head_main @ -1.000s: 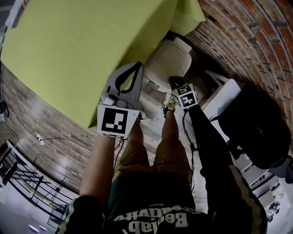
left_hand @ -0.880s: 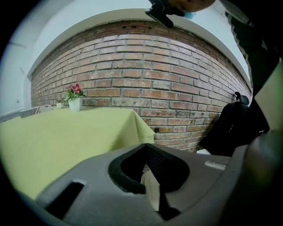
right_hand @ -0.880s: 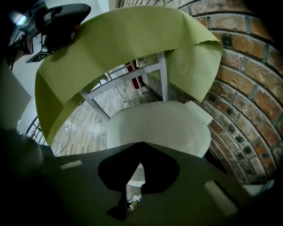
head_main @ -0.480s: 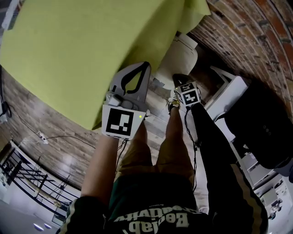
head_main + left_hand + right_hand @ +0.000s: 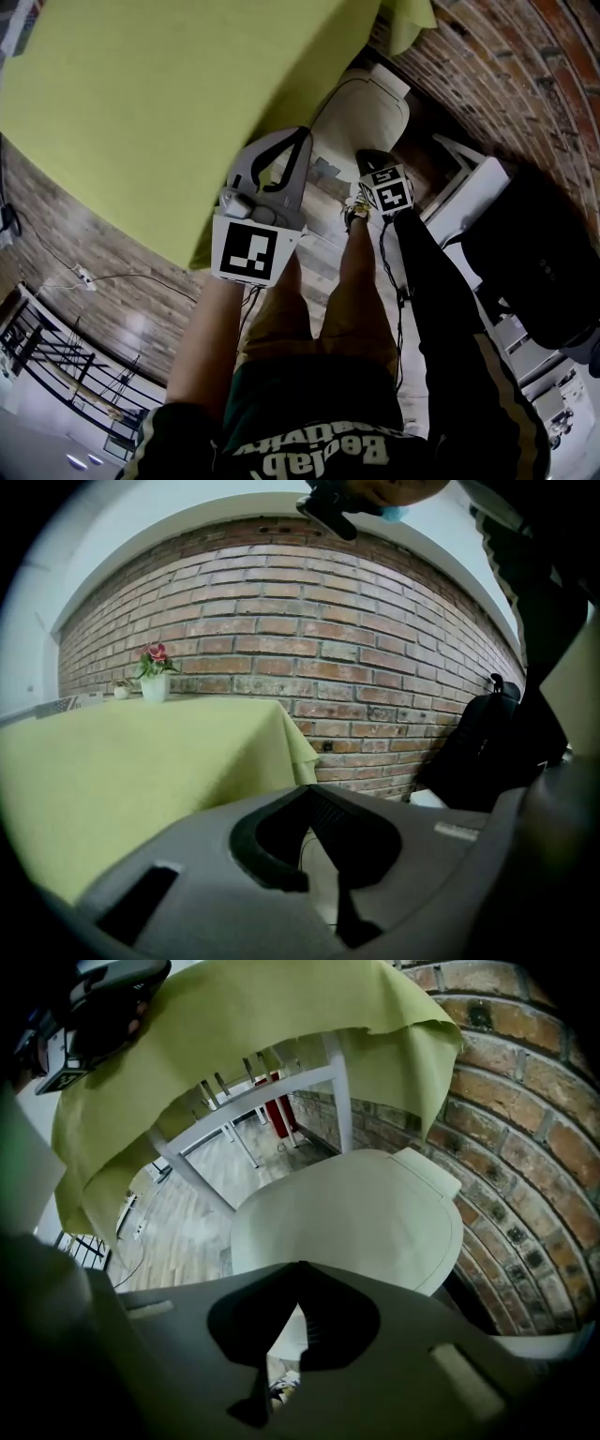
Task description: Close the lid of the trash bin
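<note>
The white trash bin (image 5: 364, 111) stands on the floor between the table and the brick wall. Its oval lid (image 5: 352, 1218) lies flat on the bin, with the hinge block toward the wall. My right gripper (image 5: 373, 167) hangs just above the bin's near edge; in the right gripper view its jaws (image 5: 300, 1267) meet at the tips, shut on nothing, short of the lid. My left gripper (image 5: 298, 133) is held higher beside the table edge, shut and empty, pointing past the cloth corner at the wall (image 5: 314, 791).
A table under a yellow-green cloth (image 5: 159, 103) overhangs the bin on the left; its white legs (image 5: 187, 1171) stand behind. The brick wall (image 5: 525, 84) runs along the right. A black bag (image 5: 534, 262) and a white frame (image 5: 464, 192) sit at right. A potted flower (image 5: 155, 682) stands on the table.
Both grippers have drifted slightly right and forward, and more of the bin's lid shows past the cloth. Both stay shut and touch nothing.
</note>
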{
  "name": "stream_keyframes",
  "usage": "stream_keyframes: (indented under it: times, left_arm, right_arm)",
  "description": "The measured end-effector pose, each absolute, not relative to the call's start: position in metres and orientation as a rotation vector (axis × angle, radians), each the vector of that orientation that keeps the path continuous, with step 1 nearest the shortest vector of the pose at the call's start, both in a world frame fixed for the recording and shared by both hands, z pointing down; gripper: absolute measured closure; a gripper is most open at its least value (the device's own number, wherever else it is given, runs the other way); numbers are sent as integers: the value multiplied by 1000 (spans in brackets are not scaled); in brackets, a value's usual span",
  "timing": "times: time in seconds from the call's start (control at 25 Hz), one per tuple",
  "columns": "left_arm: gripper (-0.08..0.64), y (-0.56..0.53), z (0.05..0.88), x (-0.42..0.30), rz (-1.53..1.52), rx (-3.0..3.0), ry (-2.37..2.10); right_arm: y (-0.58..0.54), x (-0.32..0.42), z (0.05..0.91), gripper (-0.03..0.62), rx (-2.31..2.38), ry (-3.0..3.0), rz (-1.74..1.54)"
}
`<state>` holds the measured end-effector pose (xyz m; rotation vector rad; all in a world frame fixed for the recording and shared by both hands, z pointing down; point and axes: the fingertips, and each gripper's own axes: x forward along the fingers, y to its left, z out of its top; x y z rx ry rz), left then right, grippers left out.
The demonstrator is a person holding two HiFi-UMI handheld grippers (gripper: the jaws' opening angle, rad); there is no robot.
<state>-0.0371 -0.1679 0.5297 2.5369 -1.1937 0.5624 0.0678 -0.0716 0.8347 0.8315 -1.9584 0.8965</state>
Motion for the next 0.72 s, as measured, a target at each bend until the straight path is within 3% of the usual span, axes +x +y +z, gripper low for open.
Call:
stream_keyframes:
  times: [0.72]
  left_arm:
    - [552, -166, 530, -38, 545, 2543, -1184]
  right_arm:
    - [-70, 66, 842, 581, 801, -1939, 894]
